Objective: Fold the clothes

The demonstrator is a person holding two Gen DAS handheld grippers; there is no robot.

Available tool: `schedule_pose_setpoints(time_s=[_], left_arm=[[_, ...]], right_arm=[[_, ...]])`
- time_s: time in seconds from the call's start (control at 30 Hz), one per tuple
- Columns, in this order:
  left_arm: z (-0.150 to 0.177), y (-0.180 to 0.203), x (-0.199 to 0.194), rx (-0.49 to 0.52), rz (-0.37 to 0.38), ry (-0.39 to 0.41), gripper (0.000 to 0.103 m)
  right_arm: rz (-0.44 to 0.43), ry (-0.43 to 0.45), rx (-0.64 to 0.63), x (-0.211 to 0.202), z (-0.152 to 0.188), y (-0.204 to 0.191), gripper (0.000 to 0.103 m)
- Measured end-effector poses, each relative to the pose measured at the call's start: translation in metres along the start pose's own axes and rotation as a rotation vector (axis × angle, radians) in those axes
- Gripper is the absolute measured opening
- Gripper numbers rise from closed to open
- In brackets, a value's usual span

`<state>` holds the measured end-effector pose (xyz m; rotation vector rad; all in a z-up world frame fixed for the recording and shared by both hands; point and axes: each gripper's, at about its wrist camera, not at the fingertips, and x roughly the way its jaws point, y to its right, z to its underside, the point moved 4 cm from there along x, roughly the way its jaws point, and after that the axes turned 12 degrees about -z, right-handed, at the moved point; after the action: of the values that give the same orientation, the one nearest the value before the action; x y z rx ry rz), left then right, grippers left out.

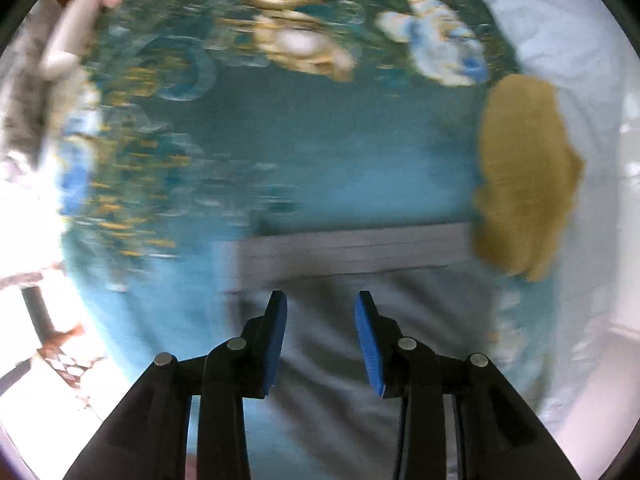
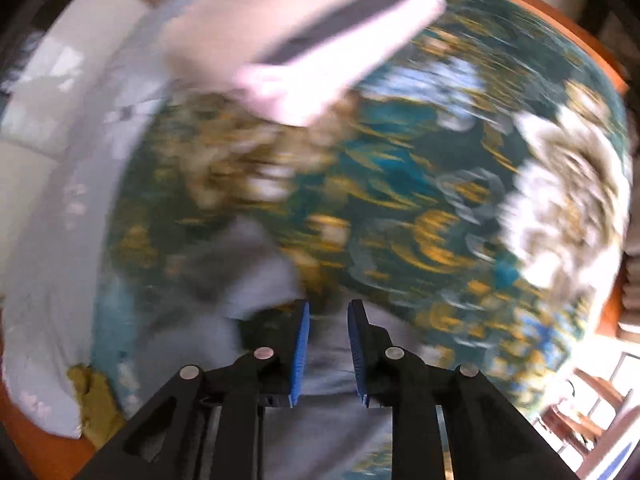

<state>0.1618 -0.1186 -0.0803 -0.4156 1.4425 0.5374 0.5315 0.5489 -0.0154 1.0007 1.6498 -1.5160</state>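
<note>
A grey garment [image 1: 340, 320] lies on a teal floral bedspread [image 1: 280, 152], its straight edge running across just ahead of my left gripper [image 1: 320, 304]. The left gripper is open and empty, hovering over the grey cloth. In the right wrist view the same grey garment [image 2: 248, 280] lies rumpled under my right gripper [image 2: 328, 312], which is open with a narrow gap and holds nothing. Both views are motion-blurred.
An olive-yellow cloth [image 1: 524, 176] lies at the bedspread's right edge, also in the right wrist view [image 2: 96, 400]. A pale blue flowered sheet [image 1: 580, 60] lies beyond it. A pinkish-white pillow-like object [image 2: 304, 32] sits at the far end. Wooden bed frame [image 2: 560, 12] borders the bed.
</note>
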Motion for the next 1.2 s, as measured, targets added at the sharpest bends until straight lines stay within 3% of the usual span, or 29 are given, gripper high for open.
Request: schedule_pose_setpoints(time_s=[0.17,0.3,0.57,0.83,0.93,1.03,1.1,1.2], left_arm=[[-0.008,0.076,0.012,-0.025,0.136,-0.093,0.036],[-0.004,0.122,0.037,-0.081,0.162,-0.162,0.036],[-0.009,0.162,0.089,-0.144,0.067,-0.203,0.040],[-0.017,0.172,0.111,-0.179,-0.050,-0.190,0.040],[-0.017,0.174,0.111,-0.169,-0.091,-0.178,0.038],[-0.018,0.172,0.112,-0.151,-0.166,-0.171,0.014],[-0.018,0.168,0.110,-0.153,-0.160,-0.171,0.010],[-0.019,0.163,0.101,-0.151,-0.115,-0.163,0.006]], right_arm=[[-0.158,-0.078,0.032,0.045,-0.010,-0.071,0.031],[-0.199,-0.138,0.109,0.088,-0.012,-0.101,0.039],[-0.057,-0.142,0.278,0.144,-0.016,-0.097,0.056],[0.122,-0.150,0.332,0.170,-0.031,-0.087,0.057],[0.179,-0.178,0.341,0.175,-0.032,-0.084,0.054],[0.224,-0.205,0.357,0.177,-0.034,-0.079,0.035],[0.210,-0.215,0.377,0.174,-0.033,-0.072,0.020],[0.147,-0.213,0.375,0.163,-0.032,-0.067,0.010]])
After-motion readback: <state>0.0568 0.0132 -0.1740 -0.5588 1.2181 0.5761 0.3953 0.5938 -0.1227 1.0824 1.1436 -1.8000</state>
